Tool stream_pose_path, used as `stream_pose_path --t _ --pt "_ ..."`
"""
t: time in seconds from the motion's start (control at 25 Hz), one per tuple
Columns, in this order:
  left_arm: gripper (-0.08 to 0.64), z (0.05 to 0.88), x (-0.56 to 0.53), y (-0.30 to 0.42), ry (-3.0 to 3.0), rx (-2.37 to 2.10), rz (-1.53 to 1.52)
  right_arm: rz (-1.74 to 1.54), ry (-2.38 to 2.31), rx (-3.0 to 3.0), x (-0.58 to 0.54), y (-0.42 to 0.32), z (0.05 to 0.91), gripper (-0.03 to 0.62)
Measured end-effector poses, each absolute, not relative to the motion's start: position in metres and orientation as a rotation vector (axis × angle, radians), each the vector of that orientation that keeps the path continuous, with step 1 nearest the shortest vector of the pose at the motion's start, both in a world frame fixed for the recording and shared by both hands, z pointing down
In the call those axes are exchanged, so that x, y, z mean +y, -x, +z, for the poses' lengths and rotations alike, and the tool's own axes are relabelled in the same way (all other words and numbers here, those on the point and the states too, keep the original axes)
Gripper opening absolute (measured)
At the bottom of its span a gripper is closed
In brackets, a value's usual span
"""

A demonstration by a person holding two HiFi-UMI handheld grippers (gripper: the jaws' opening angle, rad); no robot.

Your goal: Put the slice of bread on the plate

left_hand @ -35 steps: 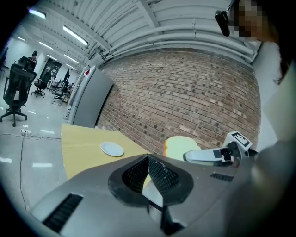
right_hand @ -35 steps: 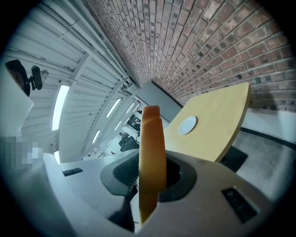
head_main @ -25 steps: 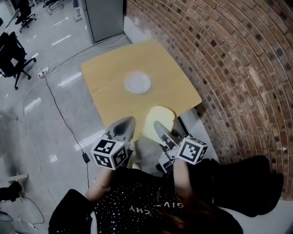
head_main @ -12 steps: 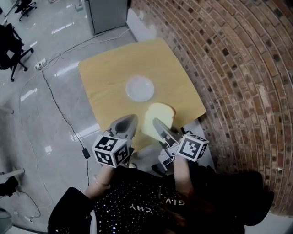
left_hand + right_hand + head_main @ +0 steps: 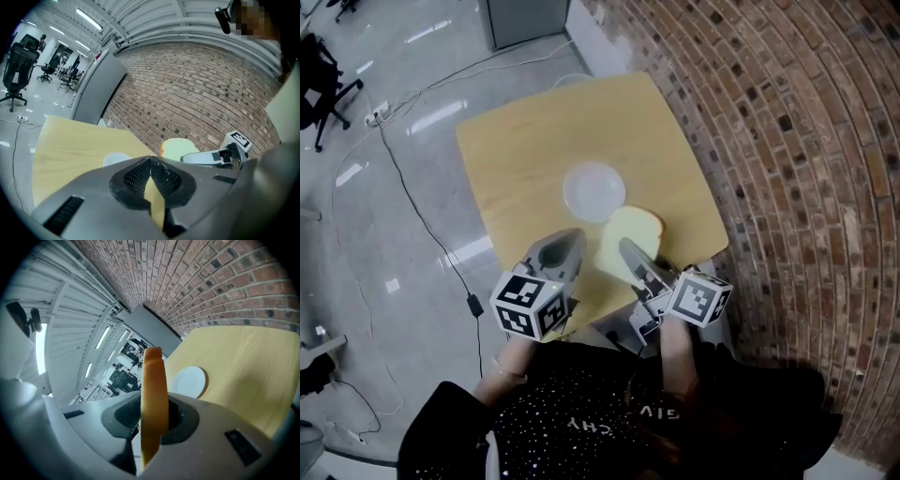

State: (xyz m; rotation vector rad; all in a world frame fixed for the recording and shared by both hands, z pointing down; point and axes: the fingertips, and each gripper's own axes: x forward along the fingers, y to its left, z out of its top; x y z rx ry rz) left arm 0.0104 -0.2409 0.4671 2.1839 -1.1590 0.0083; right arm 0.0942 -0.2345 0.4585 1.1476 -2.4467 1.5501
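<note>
A pale slice of bread [image 5: 630,232] hangs over the near right part of the yellow table [image 5: 525,150], with my right gripper [image 5: 624,247] shut on its near edge. In the right gripper view the bread [image 5: 152,394] stands edge-on between the jaws. A small white plate [image 5: 593,190] sits mid-table, just beyond and left of the bread; this plate [image 5: 190,380] holds nothing. My left gripper [image 5: 572,236] hovers left of the bread above the table's near edge, jaws shut on nothing. The left gripper view has the bread [image 5: 176,149] and the right gripper [image 5: 206,157] off to its right.
A brick wall [image 5: 787,150] runs along the table's right side. A grey cabinet [image 5: 520,19] stands beyond the far edge. Cables [image 5: 412,216] trail over the shiny floor at the left, near an office chair [image 5: 323,75].
Both grippers have moved forward over the table. The bread has travelled with the right gripper and now hangs close beside the plate.
</note>
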Motion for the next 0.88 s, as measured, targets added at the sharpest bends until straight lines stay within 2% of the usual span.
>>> stream_pose_path --t 0.48,0.88 --pt "0.011 0.495 -0.266 -0.002 -2.085 -1.182 -0.003 1.477 -1.174 -2.380 -0.312 -0.096 0.483 0.094" --pt "0.011 0.489 -0.280 0.011 -2.038 -1.276 -0.029 1.555 -0.894 -2.251 -0.355 -0.056 0.533 0.094"
